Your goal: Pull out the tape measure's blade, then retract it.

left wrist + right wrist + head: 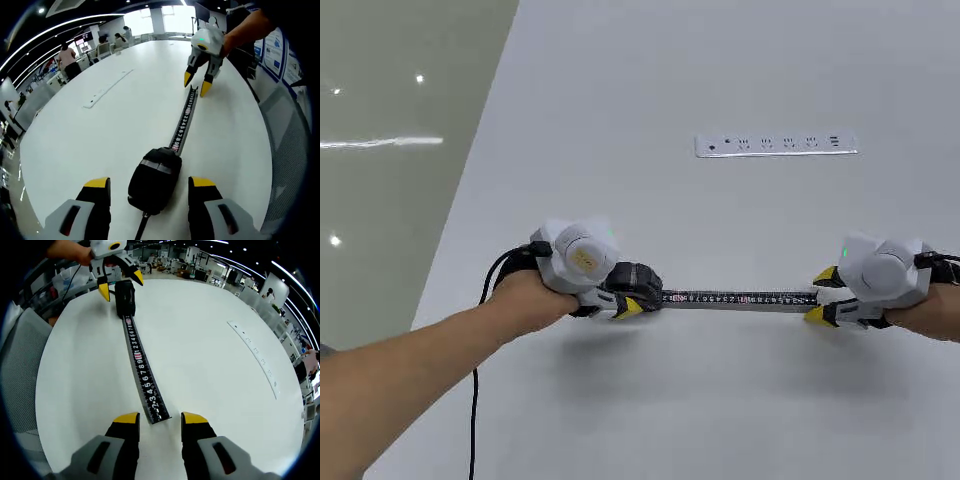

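Spread apart, the left gripper (150,183) has its yellow-tipped jaws on either side of the tape measure's black case (155,179). In its own view a sliver of table shows between each jaw and the case, so the jaws straddle it without visibly pressing it. The right gripper (160,418) is spread too (about as wide as the other), with the free end of the blade (142,370) lying between its two tips and touching neither, as far as its own view shows. The case sits on the white table (620,90), toward the person's left in the head view. From it the blade runs in a straight line across to the right gripper, lying along the table top with its printed numbers facing up. Each gripper is held in a bare hand. The left hand (525,300) reaches in on a forearm from the lower left corner, and a black cable (475,400) trails down beside it. Farther back on the table, well apart from the tape, lies a white power strip (775,144). In the left gripper view, people (65,55) stand beyond the table's far end.
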`<state>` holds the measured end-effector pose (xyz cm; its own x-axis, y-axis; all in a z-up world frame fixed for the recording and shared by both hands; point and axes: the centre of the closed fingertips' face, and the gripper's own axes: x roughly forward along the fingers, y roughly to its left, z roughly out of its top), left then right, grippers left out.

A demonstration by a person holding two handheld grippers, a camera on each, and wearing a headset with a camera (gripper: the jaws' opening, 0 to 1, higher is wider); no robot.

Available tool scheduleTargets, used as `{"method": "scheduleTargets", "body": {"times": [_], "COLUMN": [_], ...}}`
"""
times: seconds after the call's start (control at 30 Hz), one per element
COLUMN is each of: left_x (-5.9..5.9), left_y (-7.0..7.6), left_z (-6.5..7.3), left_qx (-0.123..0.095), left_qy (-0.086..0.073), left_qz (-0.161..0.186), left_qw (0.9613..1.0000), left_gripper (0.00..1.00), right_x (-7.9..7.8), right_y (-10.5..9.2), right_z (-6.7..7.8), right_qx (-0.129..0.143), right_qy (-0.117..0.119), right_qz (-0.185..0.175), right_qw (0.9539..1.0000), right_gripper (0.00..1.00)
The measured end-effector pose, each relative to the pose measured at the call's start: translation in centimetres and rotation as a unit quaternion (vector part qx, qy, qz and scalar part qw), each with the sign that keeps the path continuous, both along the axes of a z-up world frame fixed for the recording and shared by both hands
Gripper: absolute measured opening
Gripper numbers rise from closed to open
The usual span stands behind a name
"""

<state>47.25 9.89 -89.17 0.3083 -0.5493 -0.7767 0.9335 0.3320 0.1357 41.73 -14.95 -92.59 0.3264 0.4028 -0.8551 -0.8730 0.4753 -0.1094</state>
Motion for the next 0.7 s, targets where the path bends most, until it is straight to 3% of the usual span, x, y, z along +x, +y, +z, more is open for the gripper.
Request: {"method": "scheduleTargets", "body": {"times": [0.47,0.7], "left_x": [-0.6,-1.0], "left_y": [1.2,1.8], "left_z": [0.7,1.6], "left_qx": [-0.024,-0.04], "left_qy": [0.023,0.029], "left_qz": [0.076,0.123], "left_qw": [0.9966,0.9911], "left_gripper": [0.65,0.69], "right_x": [-0.4,-1.1], "right_y": [0.0,0.1], "right_z": [1.3,2.1], "right_qx": [0.044,0.063], "right_qy": [0.003,0.004], "right_qz": [-0.072,-0.103], "right_qw": [0.9964,0.9927], "right_gripper": [0.41,0.44]}}
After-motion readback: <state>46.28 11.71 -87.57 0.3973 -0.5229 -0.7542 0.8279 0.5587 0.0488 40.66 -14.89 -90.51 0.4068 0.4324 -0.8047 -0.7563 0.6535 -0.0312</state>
